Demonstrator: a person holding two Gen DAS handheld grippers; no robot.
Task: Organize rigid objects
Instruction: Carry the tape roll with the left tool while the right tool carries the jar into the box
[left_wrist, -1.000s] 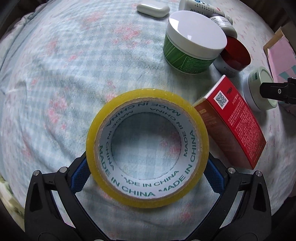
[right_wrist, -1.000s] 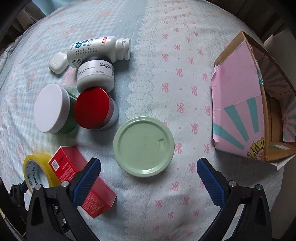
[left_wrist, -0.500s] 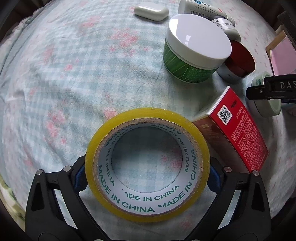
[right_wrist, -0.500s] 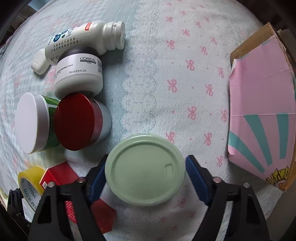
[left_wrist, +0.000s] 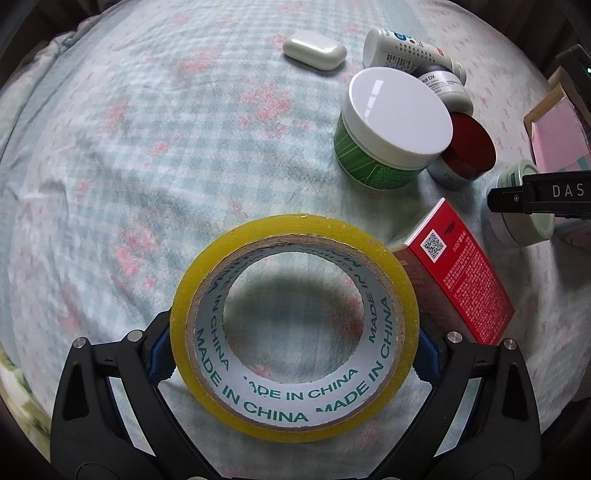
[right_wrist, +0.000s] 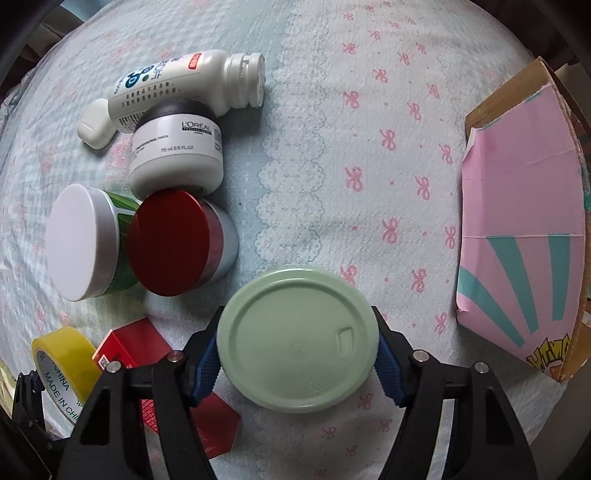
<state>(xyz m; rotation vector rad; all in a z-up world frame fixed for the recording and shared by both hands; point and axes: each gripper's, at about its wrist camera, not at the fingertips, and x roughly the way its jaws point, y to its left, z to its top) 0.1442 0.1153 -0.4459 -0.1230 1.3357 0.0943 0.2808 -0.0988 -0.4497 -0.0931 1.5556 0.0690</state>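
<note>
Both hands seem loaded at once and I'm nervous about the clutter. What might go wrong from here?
1. The left gripper clamps the tape roll by its rounded outer edge only; it might slip or swing against the red box right beside it.
2. The right gripper pinches the green-lidded jar at the lid's rim; if the lid is loose, the jar may drop.
3. The red-lidded jar sits close by and might get knocked.
</note>
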